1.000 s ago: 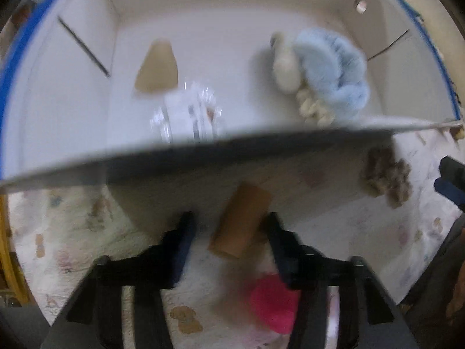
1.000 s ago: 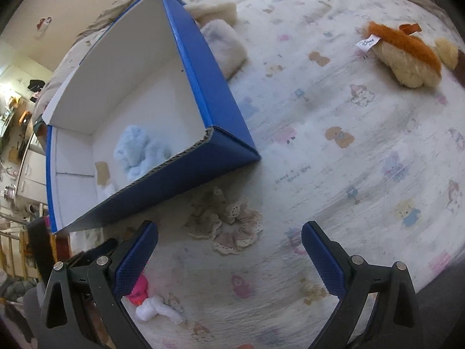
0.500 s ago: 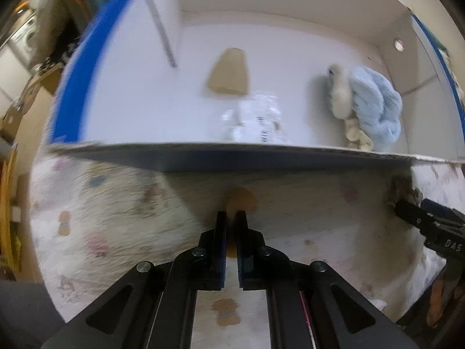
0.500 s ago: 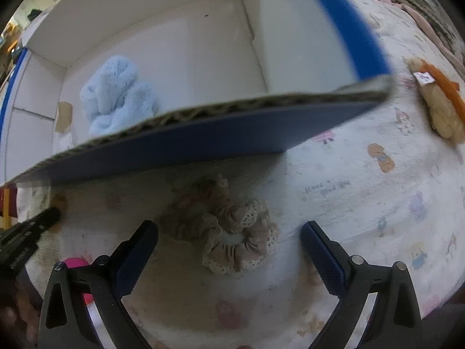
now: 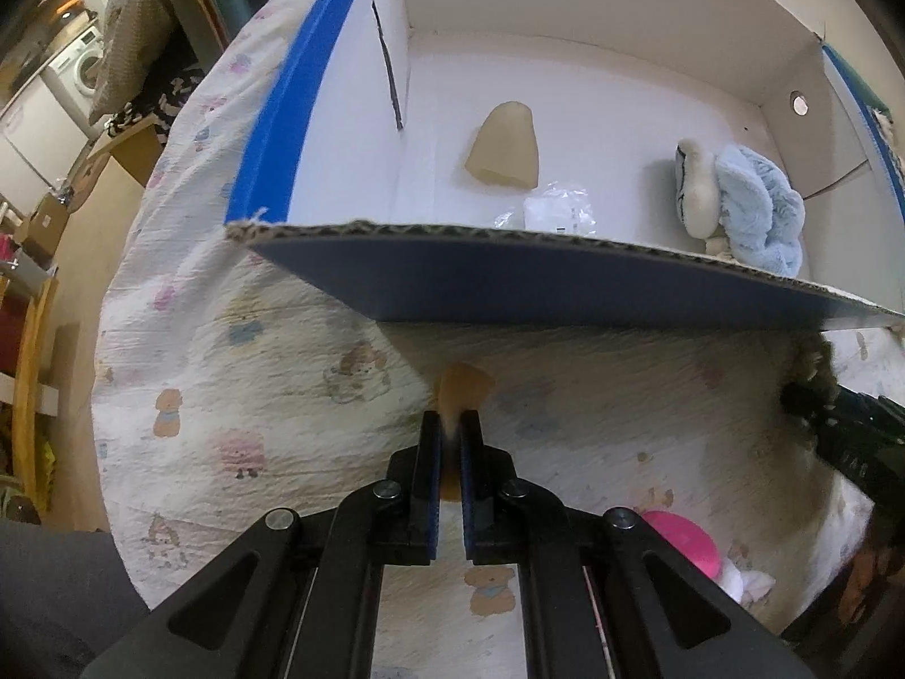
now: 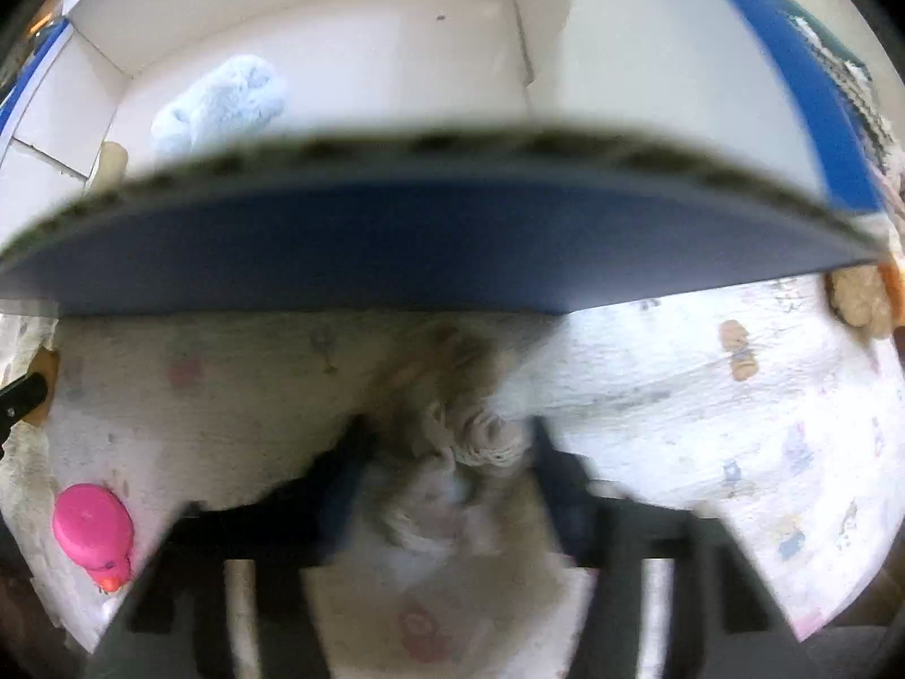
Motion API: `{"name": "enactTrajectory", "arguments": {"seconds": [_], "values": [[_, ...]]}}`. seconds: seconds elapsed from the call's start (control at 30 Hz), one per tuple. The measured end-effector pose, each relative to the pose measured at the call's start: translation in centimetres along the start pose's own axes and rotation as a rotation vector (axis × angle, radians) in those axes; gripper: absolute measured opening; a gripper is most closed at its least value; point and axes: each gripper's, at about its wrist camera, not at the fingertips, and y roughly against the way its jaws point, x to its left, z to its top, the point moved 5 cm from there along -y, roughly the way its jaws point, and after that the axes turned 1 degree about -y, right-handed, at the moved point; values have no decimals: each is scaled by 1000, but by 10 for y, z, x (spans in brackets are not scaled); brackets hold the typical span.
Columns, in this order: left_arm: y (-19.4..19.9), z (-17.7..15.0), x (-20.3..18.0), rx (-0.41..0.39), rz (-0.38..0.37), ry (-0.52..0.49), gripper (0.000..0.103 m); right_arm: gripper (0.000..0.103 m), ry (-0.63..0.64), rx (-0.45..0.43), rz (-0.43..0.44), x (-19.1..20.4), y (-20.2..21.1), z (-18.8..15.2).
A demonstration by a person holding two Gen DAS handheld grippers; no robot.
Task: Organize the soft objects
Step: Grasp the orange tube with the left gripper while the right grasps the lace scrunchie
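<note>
My left gripper (image 5: pixel 451 424) is shut on a tan foam piece (image 5: pixel 461 390) just above the patterned bedsheet, in front of the blue cardboard box (image 5: pixel 509 277). Inside the box lie a second tan foam piece (image 5: pixel 503 144), a clear plastic bag (image 5: pixel 557 215) and a light blue plush (image 5: pixel 752 209). My right gripper (image 6: pixel 447 452) is blurred, its fingers partly closed around a beige lace scrunchie (image 6: pixel 469 435) on the sheet below the box wall (image 6: pixel 430 249). The blue plush also shows in the right wrist view (image 6: pixel 220 102).
A pink rubber duck (image 6: pixel 93 529) lies on the sheet at left, also in the left wrist view (image 5: pixel 681 543). An orange and cream plush (image 6: pixel 862 297) lies at the right edge. Room furniture stands beyond the bed's left edge (image 5: pixel 68 113).
My left gripper closed on the tan foam piece and holds it. My right gripper moved down over the lace scrunchie and its fingers have narrowed around it.
</note>
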Motion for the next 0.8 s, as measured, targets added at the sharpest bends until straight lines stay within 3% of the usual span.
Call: {"name": "enactTrajectory", "arguments": {"seconds": [0.1, 0.37, 0.8], "values": [[2, -5, -6, -20, 58, -14, 6, 14, -29, -1, 19, -2, 3, 0], [13, -4, 6, -43, 91, 25, 6, 12, -99, -53, 31, -14, 26, -3], [60, -20, 13, -118, 68, 125, 6, 12, -58, -251, 232, 9, 120, -44]]}}
